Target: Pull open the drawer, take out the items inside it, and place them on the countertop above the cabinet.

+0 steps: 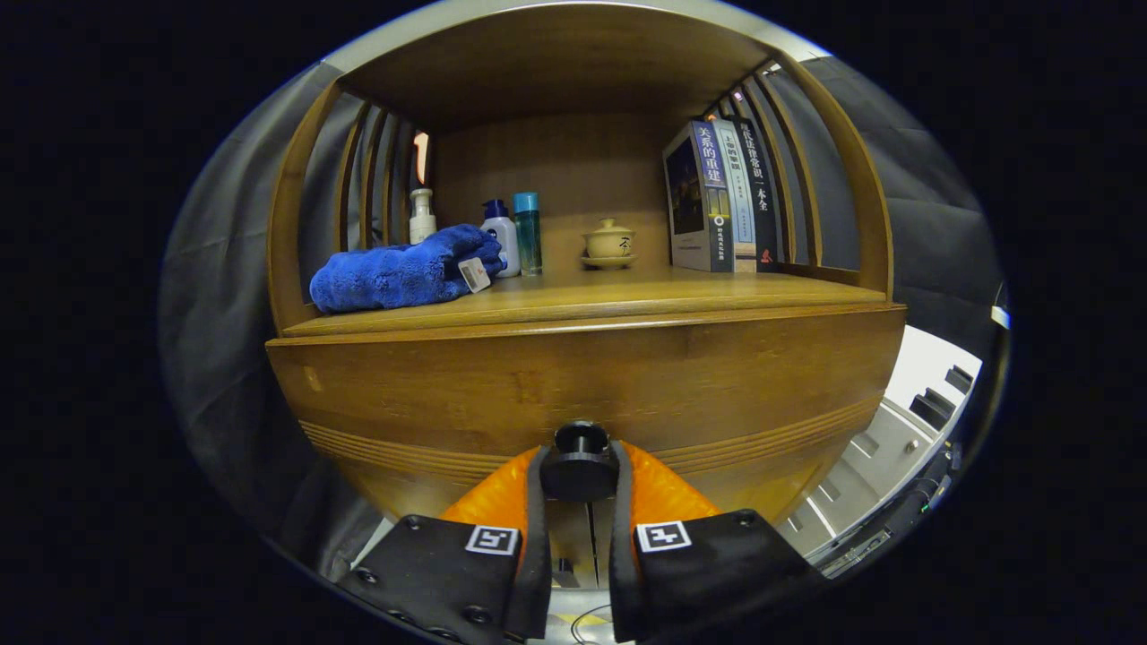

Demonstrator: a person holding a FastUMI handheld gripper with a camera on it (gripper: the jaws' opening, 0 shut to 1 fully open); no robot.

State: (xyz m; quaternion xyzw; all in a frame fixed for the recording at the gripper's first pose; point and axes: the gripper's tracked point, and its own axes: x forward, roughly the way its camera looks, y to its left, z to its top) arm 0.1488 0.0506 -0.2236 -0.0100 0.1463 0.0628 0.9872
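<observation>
Wooden drawer (582,385) closed; tool (581,473) fingers clamp its knob (581,457).

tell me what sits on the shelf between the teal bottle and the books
A small lidded teacup on a saucer stands there in the gripper view, apart from the teal bottle and the books. The gripper pinches the drawer knob.

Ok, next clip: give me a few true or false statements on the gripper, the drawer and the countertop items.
1. The gripper has its fingers closed on the drawer knob. True.
2. The drawer front stands wide open. False: no gap or interior is visible.
3. A blue towel lies left of the bottles. True.
4. The books lie flat in a stack. False: they stand upright, right of the small lidded cup.
</observation>
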